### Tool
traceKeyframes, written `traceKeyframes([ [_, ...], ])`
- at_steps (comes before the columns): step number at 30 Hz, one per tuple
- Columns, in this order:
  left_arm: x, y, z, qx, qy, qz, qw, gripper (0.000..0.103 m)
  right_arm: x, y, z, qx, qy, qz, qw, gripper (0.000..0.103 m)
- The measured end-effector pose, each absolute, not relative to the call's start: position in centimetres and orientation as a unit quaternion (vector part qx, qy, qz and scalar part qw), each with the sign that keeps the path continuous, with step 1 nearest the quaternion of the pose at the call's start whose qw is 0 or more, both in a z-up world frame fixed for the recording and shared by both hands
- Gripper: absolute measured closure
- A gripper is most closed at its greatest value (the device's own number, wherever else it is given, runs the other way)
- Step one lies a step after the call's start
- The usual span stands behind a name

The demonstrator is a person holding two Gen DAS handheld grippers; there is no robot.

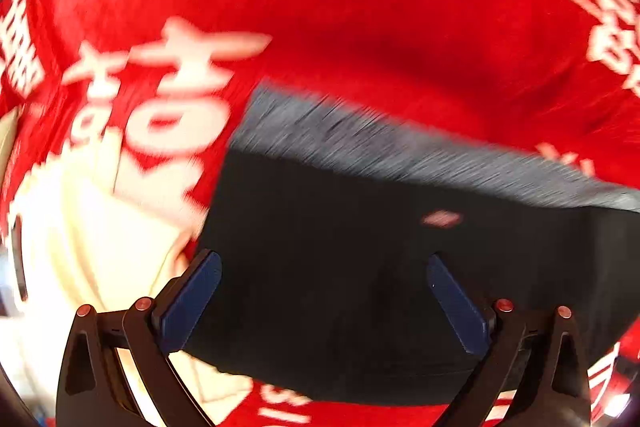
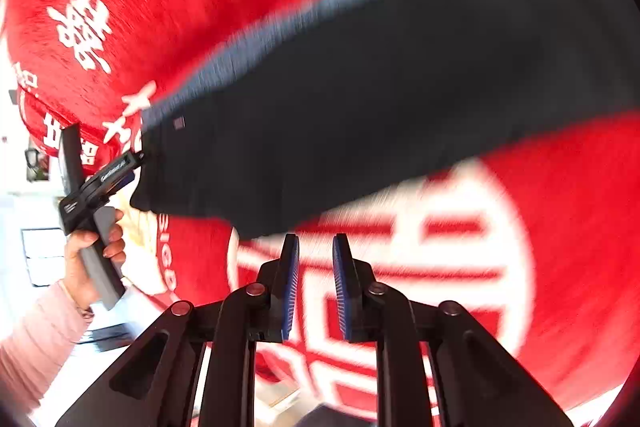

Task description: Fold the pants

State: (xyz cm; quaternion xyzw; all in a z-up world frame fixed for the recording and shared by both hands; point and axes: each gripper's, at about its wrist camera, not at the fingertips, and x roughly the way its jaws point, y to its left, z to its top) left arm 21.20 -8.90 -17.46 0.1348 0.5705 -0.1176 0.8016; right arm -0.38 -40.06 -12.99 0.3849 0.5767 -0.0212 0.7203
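Observation:
Dark navy pants (image 1: 340, 267) with a grey-blue waistband (image 1: 360, 143) lie on a red cloth (image 1: 360, 7) with white characters. My left gripper (image 1: 324, 259) is open, its blue pads wide apart over the pants' dark fabric. In the right wrist view the pants (image 2: 380, 99) stretch across the upper middle, and the left gripper (image 2: 136, 163) sits at their left end. My right gripper (image 2: 316, 239) has its blue pads a narrow gap apart with nothing between them, just below the pants' lower edge. Both views are motion-blurred.
The red cloth (image 2: 540, 227) covers the whole surface, with a large white circle print under my right gripper. A hand in a pink sleeve (image 2: 84, 251) holds the left gripper's handle. A cream patch (image 1: 80, 235) shows at the left.

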Motion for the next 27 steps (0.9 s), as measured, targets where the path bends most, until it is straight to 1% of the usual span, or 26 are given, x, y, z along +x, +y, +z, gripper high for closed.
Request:
traceKeyframes([
  [2,21.7,-11.2,-17.3,0.142,0.562,-0.128,0.805,0.000,1.6,-41.9,-11.9,0.362,0.560,-0.032,0.744,0.076],
  [7,24.1,-16.1,-20.2,0.149,0.560,-0.094,0.810,0.000,9.6,-44.3,-13.6,0.335,0.545,-0.034,0.768,0.076],
  [10,25.3,-16.6,-22.9,0.161,0.564,-0.058,0.808,0.000,13.1,-44.1,-15.3,0.310,0.549,-0.037,0.775,0.076],
  [11,25.5,-16.2,-23.1,0.153,0.562,-0.056,0.811,0.000,13.9,-44.1,-16.4,0.290,0.561,-0.044,0.774,0.079],
  [12,25.7,-16.1,-23.3,0.155,0.556,-0.053,0.815,0.000,14.5,-44.2,-17.3,0.273,0.567,-0.053,0.775,0.088],
  [14,25.9,-16.3,-23.5,0.168,0.551,-0.058,0.815,0.000,14.2,-45.6,-17.5,0.267,0.553,-0.052,0.787,0.096],
  [16,26.1,-16.3,-23.6,0.172,0.550,-0.065,0.814,0.000,13.2,-47.5,-17.1,0.253,0.543,-0.088,0.796,0.096],
  [17,26.2,-16.2,-23.6,0.172,0.551,-0.067,0.814,0.000,12.4,-49.0,-16.9,0.244,0.540,-0.121,0.797,0.094],
  [18,26.3,-16.1,-23.6,0.172,0.550,-0.069,0.815,0.000,11.4,-51.0,-17.0,0.248,0.537,-0.154,0.792,0.094],
  [20,26.3,-16.2,-23.7,0.178,0.545,-0.069,0.816,0.000,9.3,-55.0,-17.5,0.289,0.524,-0.187,0.779,0.097],
  [22,26.2,-16.3,-24.0,0.183,0.544,-0.067,0.816,0.000,7.8,-57.7,-17.1,0.286,0.523,-0.220,0.773,0.097],
  [24,26.2,-16.8,-23.6,0.189,0.549,-0.061,0.812,0.000,6.5,-59.2,-16.5,0.236,0.536,-0.265,0.766,0.094],
  [25,25.9,-17.3,-23.1,0.197,0.551,-0.055,0.809,0.000,5.5,-60.0,-16.3,0.240,0.537,-0.275,0.761,0.094],
  [26,25.1,-18.3,-22.5,0.206,0.551,-0.050,0.807,0.000,4.7,-60.5,-16.0,0.254,0.533,-0.278,0.758,0.090],
  [27,24.6,-18.8,-21.5,0.213,0.549,-0.051,0.806,0.000,3.8,-60.9,-15.3,0.269,0.528,-0.282,0.754,0.073],
])
